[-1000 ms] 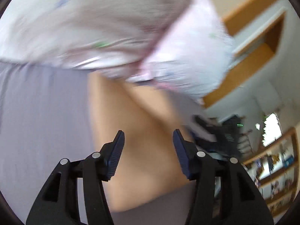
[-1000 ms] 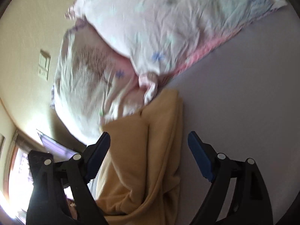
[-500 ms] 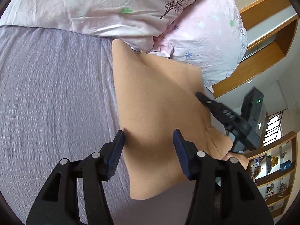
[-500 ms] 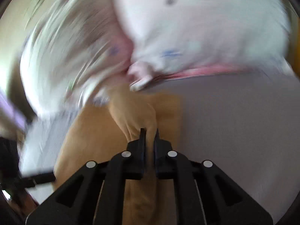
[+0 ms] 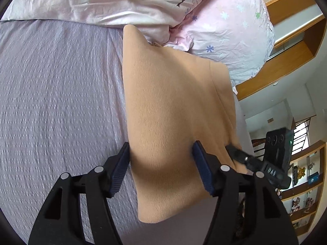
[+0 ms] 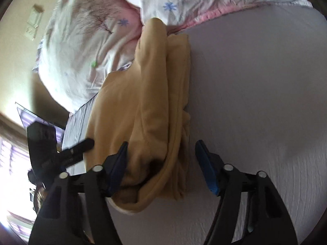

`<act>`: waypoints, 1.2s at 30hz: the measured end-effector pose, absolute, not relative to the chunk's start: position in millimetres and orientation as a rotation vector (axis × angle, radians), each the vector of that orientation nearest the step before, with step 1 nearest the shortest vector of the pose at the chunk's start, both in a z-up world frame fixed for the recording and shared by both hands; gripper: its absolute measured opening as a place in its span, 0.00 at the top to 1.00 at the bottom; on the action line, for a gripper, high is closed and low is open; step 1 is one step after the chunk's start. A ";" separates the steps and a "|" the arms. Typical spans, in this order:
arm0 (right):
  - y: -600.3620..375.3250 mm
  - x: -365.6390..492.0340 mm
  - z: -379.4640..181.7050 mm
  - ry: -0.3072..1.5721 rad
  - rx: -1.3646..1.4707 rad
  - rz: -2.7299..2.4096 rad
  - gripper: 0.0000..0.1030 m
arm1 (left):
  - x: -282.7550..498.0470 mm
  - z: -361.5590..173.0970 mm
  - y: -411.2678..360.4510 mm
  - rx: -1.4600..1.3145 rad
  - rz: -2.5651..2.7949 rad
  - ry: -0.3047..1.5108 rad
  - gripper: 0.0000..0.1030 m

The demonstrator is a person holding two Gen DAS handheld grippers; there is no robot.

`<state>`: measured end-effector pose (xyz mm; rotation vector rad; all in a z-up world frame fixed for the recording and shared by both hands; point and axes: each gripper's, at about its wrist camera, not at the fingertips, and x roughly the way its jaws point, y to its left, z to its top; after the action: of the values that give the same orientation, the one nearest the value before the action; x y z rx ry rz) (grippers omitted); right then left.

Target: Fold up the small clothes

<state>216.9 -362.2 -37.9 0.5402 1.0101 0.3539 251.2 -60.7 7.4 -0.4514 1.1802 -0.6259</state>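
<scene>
Half a second earlier my right tool (image 6: 161, 163) pinched the tan garment (image 5: 173, 112); it had since spread wide, empty. My left tool (image 5: 161, 163) gaped wide over the garment on the bed (image 5: 57, 102).

Tan garment (image 5: 173, 110), frame centre: soft matt cloth, fine fuzzy nap like fleece, smooth in the left wrist view; in the right wrist view (image 6: 151, 106) thick bunched folds. Bed sheet (image 5: 57, 102), left side: lilac-grey cloth, puckered ribbed weave, matt. Pillows (image 5: 224, 30), top of frame: thin creased cotton-like cloth, pale pink floral print, slight sheen. Left hand-held gripper (image 5: 161, 167), bottom: matt black plastic body, blue ridged pads, small shiny metal pins. Right hand-held gripper (image 6: 161, 167): same plastic finish. Shelving (image 5: 302, 192), lower right: varnished wood.
</scene>
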 end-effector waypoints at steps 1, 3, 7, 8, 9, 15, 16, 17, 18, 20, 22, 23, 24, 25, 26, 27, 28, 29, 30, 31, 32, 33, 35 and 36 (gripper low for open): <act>-363.9 213.9 -41.1 1.012 0.560 0.376 0.53 | 250.7 6.8 -59.3 -0.463 -0.630 1.180 0.39; -373.1 209.8 -49.6 0.992 0.636 0.431 0.75 | 250.7 3.5 -55.3 -0.507 -0.643 1.174 0.42; -375.9 213.1 -54.0 0.929 0.734 0.523 0.82 | 249.0 -0.3 -46.1 -0.559 -0.662 1.142 0.66; -373.1 214.1 -48.6 0.919 0.720 0.527 0.82 | 247.3 2.7 -41.6 -0.560 -0.659 1.127 0.69; -362.8 216.3 -39.2 0.897 0.697 0.549 0.82 | 245.0 7.9 -35.1 -0.560 -0.654 1.104 0.70; -302.6 231.8 -27.3 0.949 0.590 0.660 0.76 | 223.6 29.3 24.0 -0.518 -0.574 1.008 0.68; -296.1 233.7 -30.2 0.984 0.565 0.641 0.73 | 217.4 27.2 33.6 -0.481 -0.545 1.022 0.67; -294.1 233.2 -29.0 0.993 0.541 0.603 0.64 | 212.2 26.1 39.6 -0.458 -0.528 1.029 0.67; -298.5 228.3 -20.5 0.947 0.520 0.546 0.59 | 204.9 28.2 45.5 -0.434 -0.510 1.023 0.67; -307.9 221.1 1.9 0.823 0.523 0.506 0.57 | 185.4 46.1 53.8 -0.364 -0.484 0.942 0.67; -303.3 223.9 26.4 0.751 0.549 0.588 0.57 | 167.3 68.7 49.4 -0.314 -0.513 0.851 0.67; -296.2 227.4 31.7 0.753 0.550 0.626 0.56 | 159.4 77.8 41.7 -0.294 -0.553 0.818 0.67; -281.6 235.1 37.0 0.771 0.543 0.684 0.49 | 156.1 81.9 35.7 -0.278 -0.582 0.809 0.66; -268.3 243.8 37.6 0.799 0.536 0.717 0.44 | 152.2 84.3 21.7 -0.254 -0.627 0.811 0.65; -255.7 255.1 34.5 0.840 0.530 0.721 0.38 | 149.8 82.4 9.5 -0.229 -0.663 0.824 0.63; -248.3 266.7 29.5 0.873 0.525 0.703 0.38 | 148.8 76.8 -1.6 -0.200 -0.688 0.844 0.63; -245.5 279.1 23.0 0.905 0.519 0.660 0.38 | 148.3 70.2 -8.2 -0.176 -0.691 0.865 0.63; -246.4 291.7 15.5 0.931 0.506 0.593 0.38 | 149.7 61.2 -15.2 -0.148 -0.680 0.900 0.63; -253.4 307.3 3.1 0.963 0.497 0.511 0.41 | 152.3 47.3 -21.4 -0.115 -0.662 0.959 0.63; -259.7 314.2 -5.0 0.984 0.505 0.469 0.46 | 153.5 38.4 -22.3 -0.100 -0.652 0.992 0.63; -270.6 314.7 -9.4 0.997 0.544 0.445 0.62 | 153.3 31.2 -21.2 -0.098 -0.645 1.010 0.63; -275.7 308.1 -5.0 0.981 0.559 0.456 0.63 | 150.6 30.6 -17.0 -0.111 -0.652 0.994 0.63; -277.1 278.6 14.7 0.909 0.543 0.539 0.45 | 148.0 32.6 -11.6 -0.125 -0.662 0.987 0.62; -274.9 267.6 22.0 0.887 0.545 0.595 0.40 | 146.7 32.7 -7.9 -0.136 -0.667 0.985 0.60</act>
<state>267.6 -274.9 22.0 0.5452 0.8868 0.5947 146.7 -8.0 32.7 -0.1364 0.9849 -0.6669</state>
